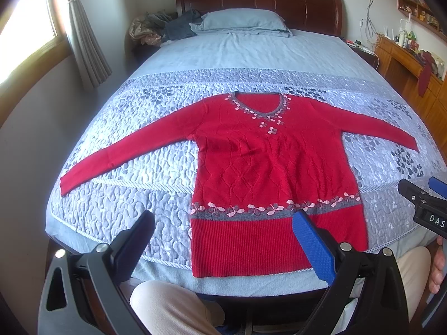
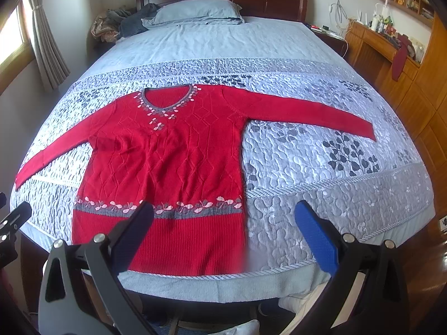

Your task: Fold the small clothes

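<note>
Bed: one red sweater spread flat; two grippers held wide apart.

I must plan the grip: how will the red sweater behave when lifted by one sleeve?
Probably floppy: the red sweater is knit and lies flat on the quilt. Its body would likely drag and bunch. The ribbed texture suggests little slipping.

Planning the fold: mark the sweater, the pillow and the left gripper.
red sweater (image 1: pixel 268 167), left wrist view, chest.
pillow (image 1: pixel 240 21), left wrist view, top.
left gripper (image 1: pixel 223 240), left wrist view, midway between fingertips.
</note>
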Available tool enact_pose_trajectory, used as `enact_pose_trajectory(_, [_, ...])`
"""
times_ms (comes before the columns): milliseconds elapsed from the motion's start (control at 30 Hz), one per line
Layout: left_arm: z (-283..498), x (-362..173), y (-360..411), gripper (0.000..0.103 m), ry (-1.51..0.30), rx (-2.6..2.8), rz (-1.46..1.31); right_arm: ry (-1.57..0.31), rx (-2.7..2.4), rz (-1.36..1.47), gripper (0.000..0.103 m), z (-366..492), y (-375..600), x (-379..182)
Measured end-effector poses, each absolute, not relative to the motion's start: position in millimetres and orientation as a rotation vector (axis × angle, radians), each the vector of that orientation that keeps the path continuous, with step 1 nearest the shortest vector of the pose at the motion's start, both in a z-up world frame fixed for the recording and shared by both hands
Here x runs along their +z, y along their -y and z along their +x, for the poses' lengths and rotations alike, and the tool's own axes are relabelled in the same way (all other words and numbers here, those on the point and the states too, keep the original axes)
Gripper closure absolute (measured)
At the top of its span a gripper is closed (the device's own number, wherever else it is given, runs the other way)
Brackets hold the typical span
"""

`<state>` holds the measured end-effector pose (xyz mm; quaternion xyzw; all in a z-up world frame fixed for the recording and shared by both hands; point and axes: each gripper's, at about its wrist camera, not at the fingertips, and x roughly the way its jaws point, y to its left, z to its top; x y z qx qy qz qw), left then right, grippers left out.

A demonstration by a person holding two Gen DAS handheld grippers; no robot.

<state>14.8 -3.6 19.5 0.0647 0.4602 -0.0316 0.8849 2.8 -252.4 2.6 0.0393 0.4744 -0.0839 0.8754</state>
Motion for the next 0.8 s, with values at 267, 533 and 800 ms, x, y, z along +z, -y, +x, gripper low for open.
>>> enact_pose_trajectory(267, [16, 17, 1, 0.004, -0.963, -0.064, 0.135, -0.994, -0.176, 0.089, 0.003, 5, 254, -1])
enact_pose_trajectory(533, [22, 14, 2, 0.004, -0.971, -0.060, 0.135, -1.000, -0.178, 0.093, 0.003, 7, 257, -5])
enact_pose_trajectory(800, [25, 12, 6, 0.004, -0.976, -0.056, 0.141, -1.004, -0.179, 0.092, 0.003, 9, 258, -8])
